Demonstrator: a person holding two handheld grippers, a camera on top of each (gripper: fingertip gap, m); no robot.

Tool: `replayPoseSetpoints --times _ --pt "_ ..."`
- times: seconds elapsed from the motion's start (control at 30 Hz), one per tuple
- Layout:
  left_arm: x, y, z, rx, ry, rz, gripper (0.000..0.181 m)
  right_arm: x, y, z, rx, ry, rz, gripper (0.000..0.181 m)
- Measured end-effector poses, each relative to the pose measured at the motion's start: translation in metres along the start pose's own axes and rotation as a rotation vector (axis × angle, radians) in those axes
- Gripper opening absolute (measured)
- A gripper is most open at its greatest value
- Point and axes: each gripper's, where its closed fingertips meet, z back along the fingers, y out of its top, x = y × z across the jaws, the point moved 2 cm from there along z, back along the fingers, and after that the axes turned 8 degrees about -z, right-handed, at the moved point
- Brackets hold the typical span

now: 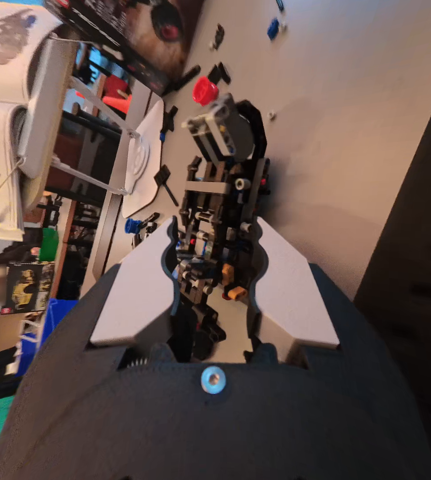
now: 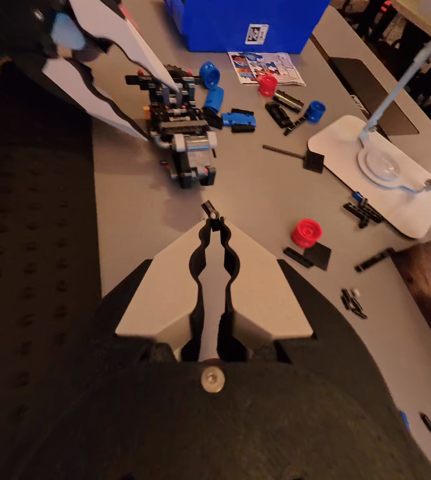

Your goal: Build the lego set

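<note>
The right gripper (image 2: pixel 213 220) is clenched on a small black connector piece (image 2: pixel 211 213), pinched at the very tips so most of the piece sticks out free. That suits pushing it into a hole, I judge. It hovers just short of the half-built model (image 2: pixel 183 135), on the side with the grey block, and is not touching it.

The left gripper (image 1: pixel 215 259) straddles the model (image 1: pixel 222 207) with a finger along each flank, likely to steady it so a pressed-in piece does not shove it across the table (image 2: pixel 248 187). Whether its fingers truly clamp the model or only bracket it is hard to tell through the blur; the right wrist view shows them (image 2: pixel 141 57) running down onto the model's far end.

Loose parts lie to the side of the model away from the left gripper: blue pieces (image 2: pixel 213 100) touching it, a red wheel (image 2: pixel 306 232) and black beams (image 2: pixel 281 109) farther off. The instruction leaflet (image 2: pixel 263 68) lies beyond the model, against a blue box (image 2: pixel 248 23), and a white stand base (image 2: pixel 378 176) sits well out past the loose parts.
</note>
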Motion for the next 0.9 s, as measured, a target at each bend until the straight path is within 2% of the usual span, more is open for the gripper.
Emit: replayPoseSetpoints --times 0.07,0.23,0.47,0.6,0.9 --pt "0.007 0.001 -0.008 -0.036 -0.009 -0.063 0.051 -0.01 0.005 -0.008 0.006 0.02 0.006 0.004" --pt "0.005 0.002 -0.015 -0.066 0.003 -0.109 0.016 -0.018 0.013 -0.024 0.034 0.027 -0.002 0.004" --pt "-0.005 0.004 -0.022 -0.052 -0.033 0.006 0.016 -0.025 0.025 -0.035 0.066 -0.024 0.025 0.004" --pt "-0.011 0.012 -0.029 -0.058 -0.115 0.088 0.015 -0.027 0.031 -0.048 0.046 -0.098 0.098 0.004" --pt "-0.019 0.027 -0.043 -0.054 -0.224 0.196 0.014 -0.005 0.034 -0.074 -0.037 -0.298 0.289 0.004"
